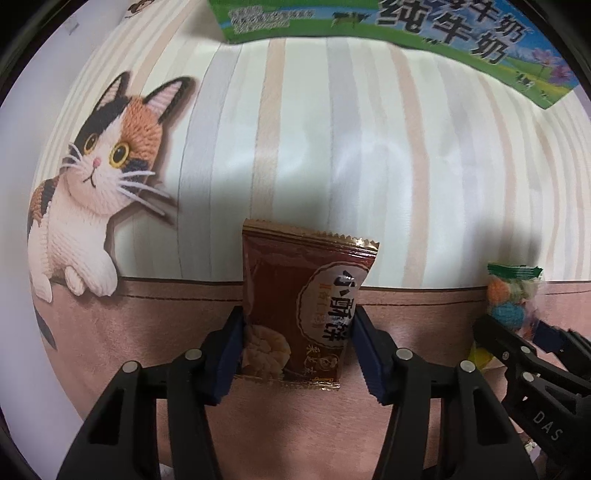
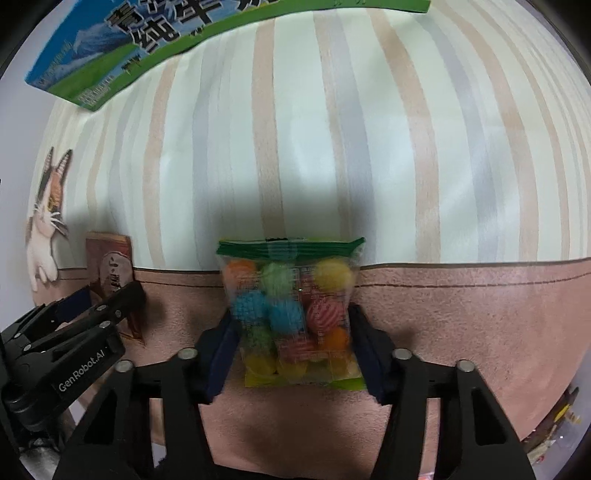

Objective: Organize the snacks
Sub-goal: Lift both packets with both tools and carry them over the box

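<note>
A brown biscuit packet (image 1: 295, 277) with a gold crimped top stands upright between the blue pads of my left gripper (image 1: 297, 317), which is shut on its lower sides. A clear bag of coloured candy balls (image 2: 291, 288) with a green sealed top is held the same way by my right gripper (image 2: 291, 317), pads pressing both edges. Both grippers point down over a striped mat. In the left wrist view the right gripper (image 1: 517, 328) and its candy bag (image 1: 511, 291) show at the right. In the right wrist view the left gripper (image 2: 107, 295) and the brown packet (image 2: 110, 262) show at the left.
A green and blue milk carton (image 1: 406, 22) lies along the far edge of the mat (image 1: 332, 147), which has pale stripes, a pink band and a printed cat (image 1: 99, 177). Several loose wrappers (image 2: 557, 417) lie past the mat's right edge.
</note>
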`<state>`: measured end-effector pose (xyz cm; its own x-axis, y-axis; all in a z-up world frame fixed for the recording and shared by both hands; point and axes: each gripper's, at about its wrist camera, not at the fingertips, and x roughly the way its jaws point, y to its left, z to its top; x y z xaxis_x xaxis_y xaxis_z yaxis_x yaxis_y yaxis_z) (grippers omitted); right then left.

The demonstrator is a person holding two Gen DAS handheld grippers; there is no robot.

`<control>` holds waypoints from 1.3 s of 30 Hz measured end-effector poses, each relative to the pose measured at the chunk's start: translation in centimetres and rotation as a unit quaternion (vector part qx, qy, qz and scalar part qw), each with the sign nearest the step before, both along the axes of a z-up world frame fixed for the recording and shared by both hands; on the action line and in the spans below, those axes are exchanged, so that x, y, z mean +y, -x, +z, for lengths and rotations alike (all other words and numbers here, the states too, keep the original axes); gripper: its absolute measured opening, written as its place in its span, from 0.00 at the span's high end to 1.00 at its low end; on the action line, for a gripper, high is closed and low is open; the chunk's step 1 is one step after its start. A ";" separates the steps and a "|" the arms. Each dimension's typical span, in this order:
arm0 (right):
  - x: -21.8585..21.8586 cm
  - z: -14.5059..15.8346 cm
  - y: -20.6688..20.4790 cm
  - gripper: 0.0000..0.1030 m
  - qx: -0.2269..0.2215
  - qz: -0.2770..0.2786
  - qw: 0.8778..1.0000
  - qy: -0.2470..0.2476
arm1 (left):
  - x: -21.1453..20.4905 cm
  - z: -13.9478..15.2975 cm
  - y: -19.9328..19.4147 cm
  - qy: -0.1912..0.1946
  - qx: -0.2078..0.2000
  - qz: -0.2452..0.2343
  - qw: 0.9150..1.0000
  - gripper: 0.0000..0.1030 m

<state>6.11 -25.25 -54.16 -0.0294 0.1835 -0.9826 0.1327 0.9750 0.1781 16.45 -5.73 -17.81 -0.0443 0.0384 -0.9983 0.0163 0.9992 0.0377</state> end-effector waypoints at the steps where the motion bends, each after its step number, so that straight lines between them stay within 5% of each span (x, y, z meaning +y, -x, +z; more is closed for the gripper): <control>1: -0.1 0.1 0.1 0.45 -0.001 -0.003 1.000 -0.003 | -0.2 0.5 0.1 0.004 -0.003 0.000 1.000 0.48; 10: -1.0 3.7 0.1 0.47 -0.025 -0.022 0.998 -0.047 | -0.2 6.6 -1.2 0.052 -0.044 0.001 0.998 0.48; 20: -4.7 17.0 -5.1 0.47 -0.126 -0.032 0.987 -0.099 | -0.3 18.7 -8.0 0.142 -0.129 -0.005 0.981 0.48; 26: -6.4 24.1 -12.1 0.47 -0.176 -0.022 0.977 -0.115 | -1.3 22.3 -15.9 0.157 -0.152 -0.018 0.976 0.48; 31: -7.0 26.0 -20.1 0.47 -0.184 -0.018 0.979 -0.090 | -0.9 20.9 -23.4 0.146 -0.130 -0.017 0.980 0.48; 39: -7.7 20.1 -30.4 0.47 -0.114 -0.025 0.991 -0.061 | -1.3 13.7 -33.7 0.152 -0.032 -0.002 0.988 0.48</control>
<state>36.49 -32.94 -34.10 0.2034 0.2960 -0.9333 0.1235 0.9378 0.3244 50.19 -7.00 -4.07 0.0196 -0.2630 -0.9646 0.0282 0.9645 -0.2624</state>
